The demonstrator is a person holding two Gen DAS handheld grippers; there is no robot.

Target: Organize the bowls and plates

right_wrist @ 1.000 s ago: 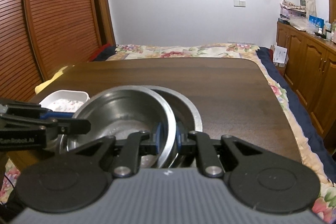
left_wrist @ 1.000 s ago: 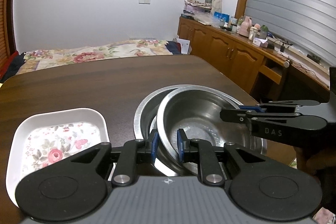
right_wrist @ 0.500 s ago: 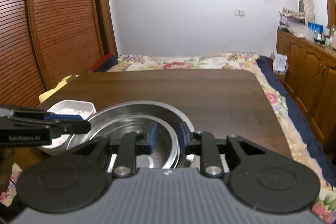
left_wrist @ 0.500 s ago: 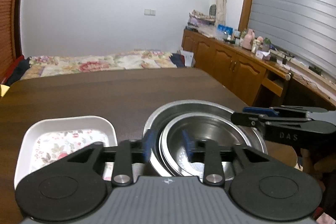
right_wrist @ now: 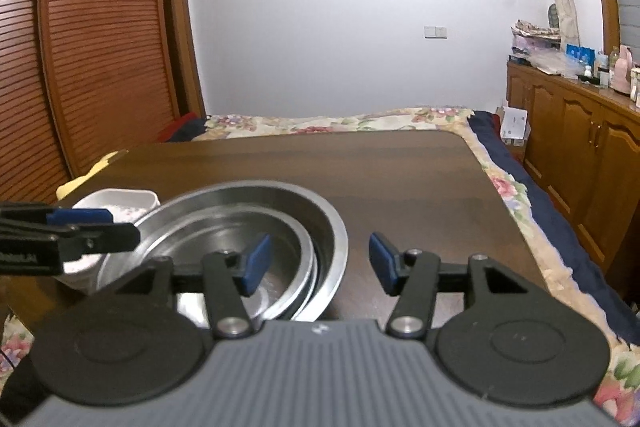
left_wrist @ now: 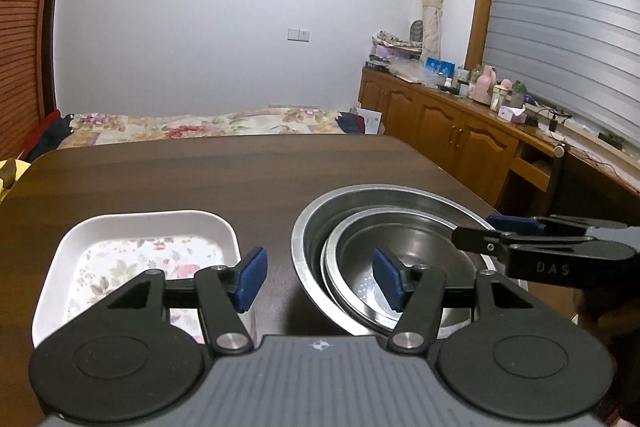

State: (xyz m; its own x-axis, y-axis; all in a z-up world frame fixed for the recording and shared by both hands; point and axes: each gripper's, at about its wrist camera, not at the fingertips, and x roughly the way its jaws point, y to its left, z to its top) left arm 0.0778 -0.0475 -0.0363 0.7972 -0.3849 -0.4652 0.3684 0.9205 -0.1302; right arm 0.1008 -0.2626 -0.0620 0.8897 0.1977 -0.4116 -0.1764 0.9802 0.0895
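Two steel bowls sit nested on the dark wooden table [left_wrist: 200, 179]: the smaller bowl [left_wrist: 400, 251] lies inside the larger bowl [left_wrist: 384, 199], pushed toward its near side. Just to their left stands a white dish [left_wrist: 148, 227] with a flower pattern (square, with rounded corners). The left gripper [left_wrist: 320, 279] is spread wide and holds nothing, one finger over the dish's edge, the other over the smaller bowl. The right gripper [right_wrist: 318, 263] is also wide open and empty, straddling the right rim of the bowls.
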